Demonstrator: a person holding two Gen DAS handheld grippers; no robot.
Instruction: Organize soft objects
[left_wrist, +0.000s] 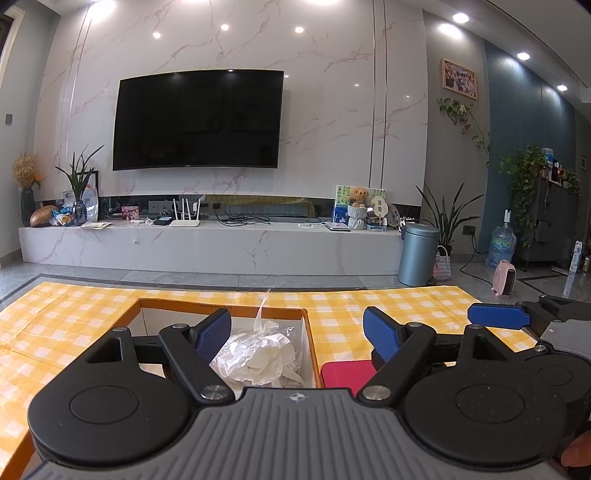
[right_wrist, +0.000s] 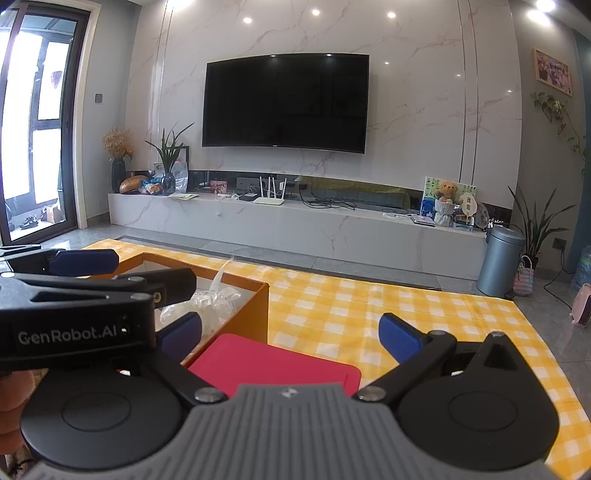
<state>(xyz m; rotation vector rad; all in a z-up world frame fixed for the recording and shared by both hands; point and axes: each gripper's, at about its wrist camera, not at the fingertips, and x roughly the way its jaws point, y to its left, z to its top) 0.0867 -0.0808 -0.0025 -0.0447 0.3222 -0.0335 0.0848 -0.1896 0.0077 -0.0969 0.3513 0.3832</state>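
An orange cardboard box (left_wrist: 309, 334) with a white inside stands on the yellow checked cloth (left_wrist: 406, 306). In it lies a crumpled clear plastic bag (left_wrist: 258, 356) holding white soft pieces. My left gripper (left_wrist: 297, 332) is open above the box's right wall, holding nothing. A flat red item (right_wrist: 273, 365) with rounded corners lies on the cloth just right of the box (right_wrist: 255, 310). My right gripper (right_wrist: 290, 334) hangs open over it, apart from it. The left gripper (right_wrist: 140, 271) crosses in from the left over the bag (right_wrist: 214, 302). A blue right pad (left_wrist: 498, 317) shows at the right edge.
Beyond the cloth's far edge are grey floor tiles and a long marble TV cabinet (left_wrist: 207, 247) under a wall TV. A metal bin (left_wrist: 419, 254), a small pink heater (left_wrist: 504, 282) and a water jug stand on the floor at the right. Checked cloth (right_wrist: 388, 314) extends right of the red item.
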